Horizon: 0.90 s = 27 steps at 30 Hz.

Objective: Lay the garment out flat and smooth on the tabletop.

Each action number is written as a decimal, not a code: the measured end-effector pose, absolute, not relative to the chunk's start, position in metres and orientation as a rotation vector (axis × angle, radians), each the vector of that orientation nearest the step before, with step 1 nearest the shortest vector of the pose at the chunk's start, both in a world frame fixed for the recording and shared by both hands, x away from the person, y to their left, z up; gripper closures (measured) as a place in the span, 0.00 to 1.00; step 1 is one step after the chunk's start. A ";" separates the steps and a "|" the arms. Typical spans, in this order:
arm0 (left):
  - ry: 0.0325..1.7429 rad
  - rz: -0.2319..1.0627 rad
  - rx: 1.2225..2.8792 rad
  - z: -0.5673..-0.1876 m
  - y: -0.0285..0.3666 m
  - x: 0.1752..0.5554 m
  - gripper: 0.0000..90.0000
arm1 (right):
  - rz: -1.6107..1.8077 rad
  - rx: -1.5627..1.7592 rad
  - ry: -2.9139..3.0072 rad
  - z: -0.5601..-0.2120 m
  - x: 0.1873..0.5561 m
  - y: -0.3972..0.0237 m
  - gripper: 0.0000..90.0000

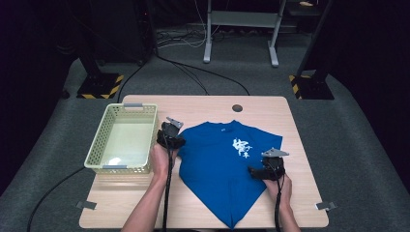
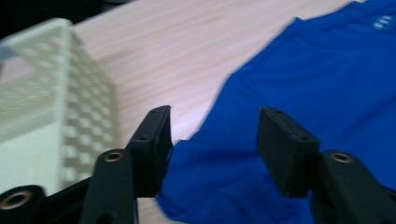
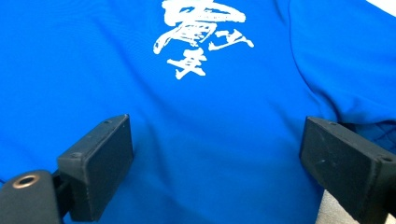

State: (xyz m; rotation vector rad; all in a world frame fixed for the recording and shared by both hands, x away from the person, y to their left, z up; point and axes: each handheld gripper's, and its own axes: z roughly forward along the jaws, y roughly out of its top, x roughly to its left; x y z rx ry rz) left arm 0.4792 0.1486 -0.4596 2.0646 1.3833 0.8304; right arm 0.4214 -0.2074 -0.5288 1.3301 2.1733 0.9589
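The left hand-held gripper (image 2: 212, 135) has its jaws spread partway, and nothing is pinched between them; the blue cloth lies under the gap, untouched by the pads as far as its own view shows. In the high view this left hand-held gripper (image 1: 170, 135) sits at the left edge of the blue T-shirt (image 1: 227, 164), beside one folded-in sleeve. Just to its outer side stands the pale green basket (image 1: 123, 137), its latticed wall (image 2: 51, 107) close to the left jaw.

The right hand-held gripper (image 3: 215, 163) has its jaws spread wide, with the shirt's front flat below them and nothing clamped. Straight ahead of its jaws is the white brush-style print (image 3: 201, 35) on the shirt's chest. In the high view the right hand-held gripper (image 1: 267, 170) rests over the shirt's right edge, on the far side of the print from the left one.

The T-shirt lies spread on the wooden table (image 1: 203, 104), collar away from the person, its lower end narrowing to a point at the near table edge, between both forearms.
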 end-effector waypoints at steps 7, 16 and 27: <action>1.452 0.751 2.160 -0.503 0.140 0.489 0.43 | 0.959 1.331 2.173 -0.529 0.421 -0.207 0.10; 1.434 0.762 2.152 -0.508 0.152 0.464 0.43 | 0.959 1.330 2.173 -0.529 0.421 -0.207 0.10; 1.348 0.605 1.978 -0.501 0.163 0.422 0.24 | 0.960 1.331 2.173 -0.529 0.421 -0.208 0.10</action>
